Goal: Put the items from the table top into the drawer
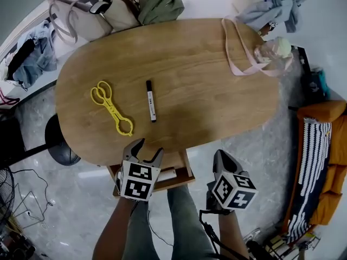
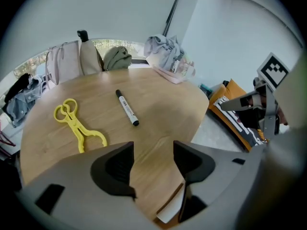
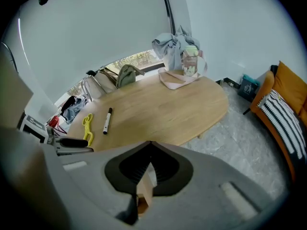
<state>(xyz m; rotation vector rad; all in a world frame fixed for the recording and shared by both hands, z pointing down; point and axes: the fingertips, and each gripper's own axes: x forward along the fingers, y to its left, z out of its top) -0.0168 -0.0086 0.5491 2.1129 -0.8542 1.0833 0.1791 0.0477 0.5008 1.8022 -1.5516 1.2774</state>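
left hand-held gripper (image 1: 150,147): jaws spread, empty, bottom middle by open drawer (image 1: 187,175) | right hand-held gripper (image 1: 221,155): jaws pressed together, bottom right | yellow tongs (image 1: 113,112), marker (image 1: 151,102): on table (image 1: 206,85), middle left

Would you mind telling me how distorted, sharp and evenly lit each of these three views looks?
Head view: fisheye bows the table rim, corners go dark, light soft and even, marker sharp. Left gripper view: round black vignette, the left gripper looms soft, yellow tongs crisp. Right gripper view: same vignette, the right gripper blurs near the lens, window strip bright.
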